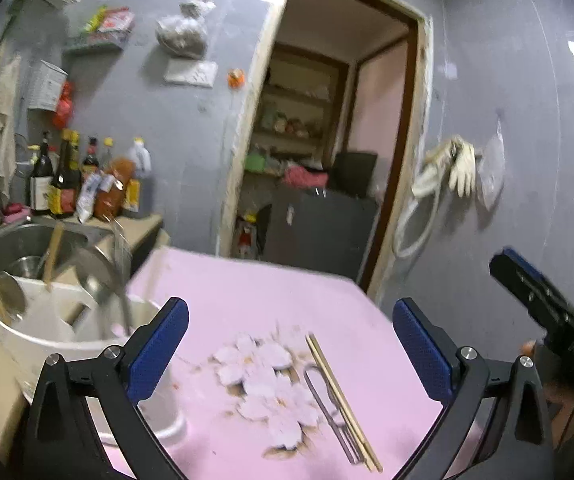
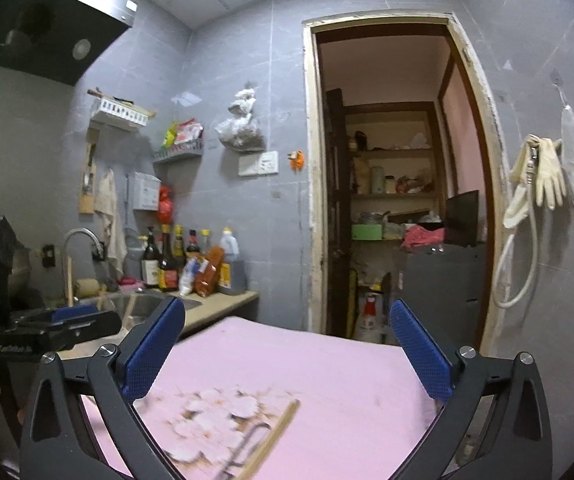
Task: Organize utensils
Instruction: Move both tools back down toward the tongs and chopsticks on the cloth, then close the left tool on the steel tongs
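A pair of wooden chopsticks (image 1: 341, 400) and a thin metal utensil (image 1: 327, 412) lie side by side on the pink table (image 1: 247, 292) with a flower print. My left gripper (image 1: 291, 344) is open and empty, held above them. A white tub (image 1: 47, 332) at the table's left edge holds a ladle, wooden-handled tools and other utensils. My right gripper (image 2: 287, 348) is open and empty above the table; the chopsticks (image 2: 275, 436) and metal utensil (image 2: 247, 440) show blurred below it. The right gripper also shows at the right edge of the left wrist view (image 1: 535, 296).
A steel sink (image 1: 27, 244) and faucet stand behind the tub, with several sauce bottles (image 1: 83, 184) on the counter. An open doorway (image 2: 399, 184) to a storage room lies beyond the table. Gloves and a hose (image 2: 535, 184) hang on the right wall.
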Tool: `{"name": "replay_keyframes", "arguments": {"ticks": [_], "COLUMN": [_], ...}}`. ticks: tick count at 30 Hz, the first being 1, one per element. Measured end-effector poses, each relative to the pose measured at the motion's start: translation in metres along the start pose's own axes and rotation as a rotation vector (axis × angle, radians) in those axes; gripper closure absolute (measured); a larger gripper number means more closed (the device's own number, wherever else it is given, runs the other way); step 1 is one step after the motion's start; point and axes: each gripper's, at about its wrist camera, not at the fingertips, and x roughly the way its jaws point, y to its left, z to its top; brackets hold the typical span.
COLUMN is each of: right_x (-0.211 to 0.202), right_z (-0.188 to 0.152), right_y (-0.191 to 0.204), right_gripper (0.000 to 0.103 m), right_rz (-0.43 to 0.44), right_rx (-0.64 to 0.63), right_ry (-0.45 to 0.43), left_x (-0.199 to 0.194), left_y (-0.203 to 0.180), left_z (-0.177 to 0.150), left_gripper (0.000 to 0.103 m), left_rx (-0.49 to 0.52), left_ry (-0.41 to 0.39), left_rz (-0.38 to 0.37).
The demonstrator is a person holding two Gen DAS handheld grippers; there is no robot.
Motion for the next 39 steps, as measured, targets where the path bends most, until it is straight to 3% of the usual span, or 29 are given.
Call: {"name": "replay_keyframes", "arguments": {"ticks": [5,10,19,27,33,39], "right_x": [0.006,0.015,0.053,0.079,0.089,0.092], "right_z": [-0.018,-0.033,-0.057,-0.076,-0.087,-0.1], "right_y": [-0.016,-0.03,-0.049,-0.063,-0.064,-0.064], "right_gripper": [0.0,0.0,0.0,0.0,0.0,0.0], "right_rz": [-0.019,-0.011,0.046,0.069,0.075,0.081], "right_rx": [0.002,0.018,0.04,0.078,0.017,0.001], "right_ry": [0.057,0.127,0.36,0.548,0.639,0.681], "left_x": [0.03,0.057,0.098,0.125,0.14,0.151], "left_y": [-0.015,-0.021,-0.026,-0.024,-0.019,-0.012], "left_z": [-0.023,-0.048,-0.072,-0.089,-0.097,-0.091], "left_gripper": [0.003,0.003,0.003,0.003,0.004,0.02], "left_rx": [0.061,0.084,0.12,0.133,0.114,0.115], "left_ry": [0.11,0.281,0.532,0.631,0.687,0.684], "left_rz": [0.01,0.03,0.055,0.048,0.045,0.073]}}
